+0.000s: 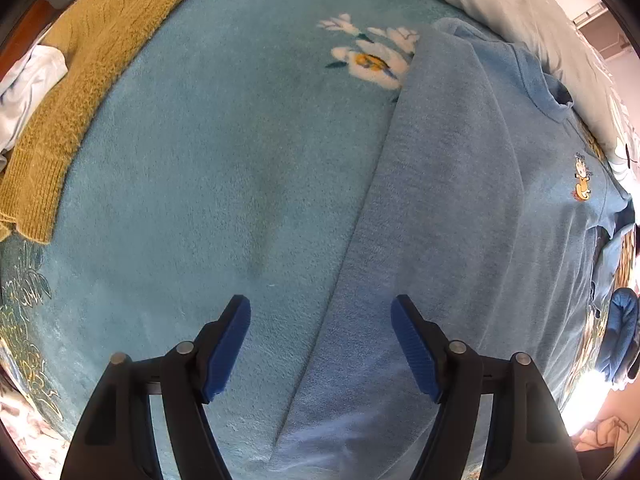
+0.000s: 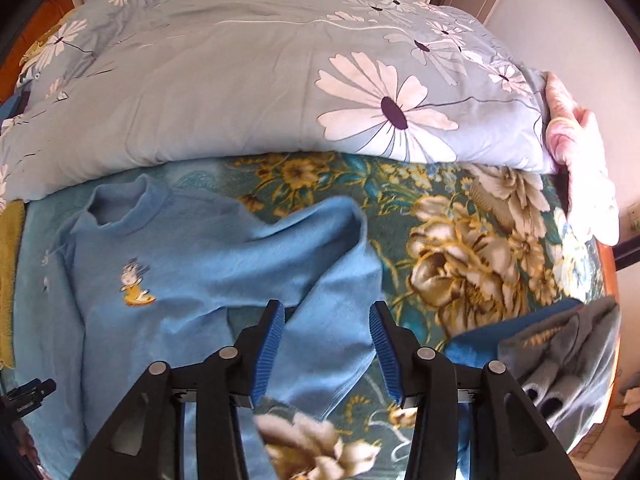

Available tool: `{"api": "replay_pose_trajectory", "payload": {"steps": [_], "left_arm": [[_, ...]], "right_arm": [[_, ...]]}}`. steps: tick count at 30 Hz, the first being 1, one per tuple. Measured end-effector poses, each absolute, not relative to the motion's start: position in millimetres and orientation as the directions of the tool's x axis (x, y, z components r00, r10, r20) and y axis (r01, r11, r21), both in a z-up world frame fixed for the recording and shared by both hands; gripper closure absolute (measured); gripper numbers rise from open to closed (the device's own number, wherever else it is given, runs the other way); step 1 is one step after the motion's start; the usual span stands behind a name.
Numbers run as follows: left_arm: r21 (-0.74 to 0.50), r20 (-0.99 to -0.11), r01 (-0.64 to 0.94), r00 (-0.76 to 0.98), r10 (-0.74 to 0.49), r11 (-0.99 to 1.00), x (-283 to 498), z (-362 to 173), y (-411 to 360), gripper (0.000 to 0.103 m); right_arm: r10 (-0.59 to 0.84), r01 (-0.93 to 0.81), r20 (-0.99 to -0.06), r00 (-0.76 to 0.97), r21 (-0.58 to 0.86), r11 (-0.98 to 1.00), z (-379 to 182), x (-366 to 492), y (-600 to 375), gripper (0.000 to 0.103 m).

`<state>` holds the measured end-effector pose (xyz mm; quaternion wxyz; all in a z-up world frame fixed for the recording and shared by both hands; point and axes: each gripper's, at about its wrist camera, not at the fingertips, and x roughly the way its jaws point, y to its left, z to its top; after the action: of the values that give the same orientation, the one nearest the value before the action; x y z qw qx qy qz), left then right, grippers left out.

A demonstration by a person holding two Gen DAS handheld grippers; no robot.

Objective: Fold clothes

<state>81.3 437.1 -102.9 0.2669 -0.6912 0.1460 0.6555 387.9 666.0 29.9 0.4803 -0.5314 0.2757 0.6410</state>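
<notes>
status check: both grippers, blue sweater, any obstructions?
Left gripper open, empty, over sweater's folded edge. Right gripper open above the sleeve, not gripping. Blue sweater flat, part folded. Grey garment lies beside it, clear.

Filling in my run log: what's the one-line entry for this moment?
stage: folding blue sweater | left gripper: open over folded edge | right gripper: open above sleeve | nothing held

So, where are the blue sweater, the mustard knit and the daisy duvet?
blue sweater (image 2: 192, 276): right wrist view, chest.
mustard knit (image 1: 92, 64): left wrist view, body.
daisy duvet (image 2: 240, 80): right wrist view, top.
</notes>
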Motion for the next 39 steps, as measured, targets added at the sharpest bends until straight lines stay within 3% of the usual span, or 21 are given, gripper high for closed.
{"api": "replay_pose_trajectory", "payload": {"steps": [8,10,12,14,27,32,39], "left_arm": [[-0.211,-0.977,-0.572,0.112,0.179,-0.793,97.6,-108.6,445.7,0.034],[-0.222,-0.975,-0.570,0.109,0.196,-0.791,100.4,-106.1,447.1,0.050],[-0.228,-0.973,-0.575,0.108,0.203,-0.785,102.8,-103.5,448.9,0.079],[-0.245,-0.969,-0.581,0.113,0.221,-0.776,104.1,-100.1,450.4,0.093],[-0.268,-0.948,-0.641,0.043,0.314,-0.720,90.5,-62.6,401.1,0.100],[-0.132,-0.958,-0.686,-0.097,0.270,-0.716,99.6,-49.3,377.5,0.100],[0.053,-0.943,-0.659,-0.281,0.181,-0.750,7.3,-31.2,338.6,0.100]], "right_arm": [[0.245,-0.903,-0.969,-0.022,-0.086,-0.421,16.6,368.2,586.7,0.055],[0.239,-0.907,-0.971,-0.027,-0.077,-0.414,15.9,364.8,577.3,0.055],[0.242,-0.911,-0.970,-0.033,-0.070,-0.407,16.5,361.1,570.9,0.055],[0.243,-0.913,-0.969,-0.042,-0.062,-0.403,16.3,357.0,564.8,0.055],[0.197,-0.928,-0.977,-0.083,0.004,-0.372,3.7,341.7,527.0,0.055],[0.187,-0.933,-0.979,-0.076,0.004,-0.359,0.3,342.8,527.0,0.055],[0.187,-0.938,-0.980,-0.064,-0.005,-0.347,-4.0,344.5,535.6,0.055]]}}
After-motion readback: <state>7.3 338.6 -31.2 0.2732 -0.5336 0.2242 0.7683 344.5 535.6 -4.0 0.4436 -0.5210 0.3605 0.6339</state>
